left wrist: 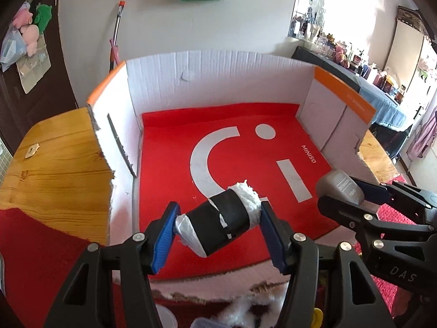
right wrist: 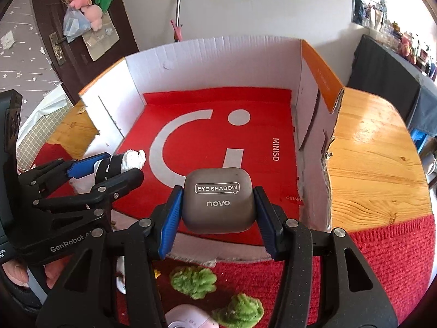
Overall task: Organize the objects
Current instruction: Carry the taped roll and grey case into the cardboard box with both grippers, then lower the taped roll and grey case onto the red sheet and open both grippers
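Holding a taped roll in my left gripper and an eye-shadow case in my right gripper, I judge 2 items unplaced above the bare box.

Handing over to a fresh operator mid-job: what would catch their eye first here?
Each claw is shut on something over the open white cardboard box with its red MINISO-printed floor. The left claw clamps a black roll with white crumpled ends by those ends; the right claw clamps a grey rounded eye shadow case, near the box's torn front edge.
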A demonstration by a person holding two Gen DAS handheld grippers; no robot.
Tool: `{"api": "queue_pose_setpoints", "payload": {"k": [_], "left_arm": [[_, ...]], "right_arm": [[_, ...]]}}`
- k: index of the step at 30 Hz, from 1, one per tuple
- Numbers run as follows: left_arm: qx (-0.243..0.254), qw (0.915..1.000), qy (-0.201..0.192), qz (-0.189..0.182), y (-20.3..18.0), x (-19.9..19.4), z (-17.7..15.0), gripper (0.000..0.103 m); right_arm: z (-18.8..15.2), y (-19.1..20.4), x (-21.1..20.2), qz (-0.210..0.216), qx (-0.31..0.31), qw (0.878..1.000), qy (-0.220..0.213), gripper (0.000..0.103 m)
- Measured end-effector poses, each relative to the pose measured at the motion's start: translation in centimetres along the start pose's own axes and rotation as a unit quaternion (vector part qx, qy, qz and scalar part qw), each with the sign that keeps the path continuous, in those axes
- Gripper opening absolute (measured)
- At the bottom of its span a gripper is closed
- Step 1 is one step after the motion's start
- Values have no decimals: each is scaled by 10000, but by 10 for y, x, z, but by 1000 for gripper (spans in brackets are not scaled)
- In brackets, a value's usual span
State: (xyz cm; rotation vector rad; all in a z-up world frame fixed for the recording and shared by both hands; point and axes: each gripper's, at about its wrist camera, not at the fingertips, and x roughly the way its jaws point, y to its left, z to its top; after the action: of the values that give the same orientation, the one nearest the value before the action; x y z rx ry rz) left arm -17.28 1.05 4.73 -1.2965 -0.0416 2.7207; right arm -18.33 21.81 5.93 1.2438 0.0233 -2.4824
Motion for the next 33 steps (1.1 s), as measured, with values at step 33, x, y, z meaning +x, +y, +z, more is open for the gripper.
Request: {"api": "queue_pose_setpoints", "payload": {"k": [33], "left_arm": [[11,9990,448,25,5,34,5,62]], "right_arm": [[8,-3,35,-40,22,9986,524,50]]}}
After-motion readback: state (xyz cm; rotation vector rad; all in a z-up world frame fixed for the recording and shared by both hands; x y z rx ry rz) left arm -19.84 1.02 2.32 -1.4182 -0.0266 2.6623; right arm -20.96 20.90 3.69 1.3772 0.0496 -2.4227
